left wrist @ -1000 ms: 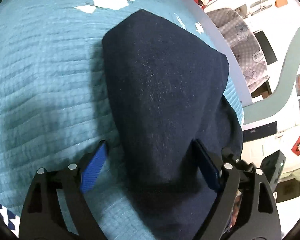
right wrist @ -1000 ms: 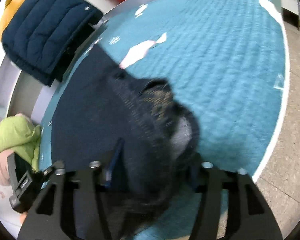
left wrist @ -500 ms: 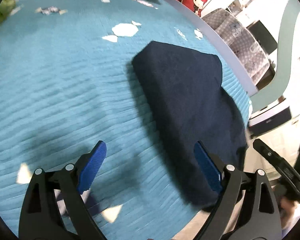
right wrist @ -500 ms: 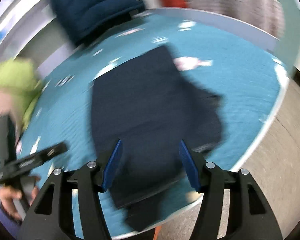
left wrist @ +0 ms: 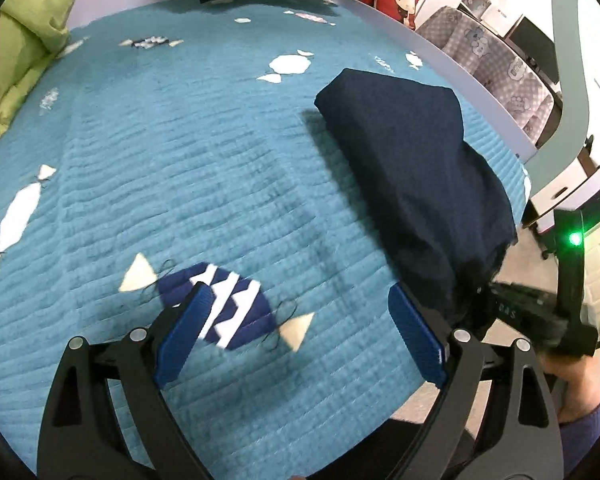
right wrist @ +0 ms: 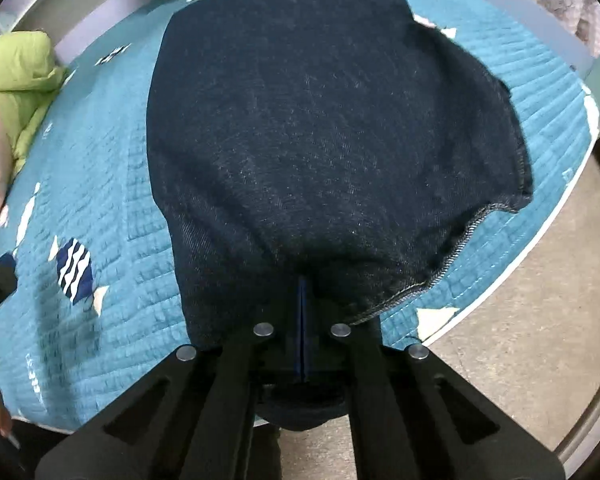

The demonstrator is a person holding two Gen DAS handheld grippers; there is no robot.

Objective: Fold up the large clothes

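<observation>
The right gripper (right wrist: 302,312) is seen fully closed, its blue pads pressed together on the near edge of the jeans (right wrist: 320,120). The left gripper (left wrist: 300,320) is seen wide open and nothing is held between its pads; it is poised over the quilt (left wrist: 160,180), above a navy-and-white fish patch (left wrist: 228,312). The jeans are found folded into a dark block at the quilt's right side, close to the right edge, with the near end drooping over the front edge. A green duvet (left wrist: 32,36) is noted at the far left corner.
</observation>
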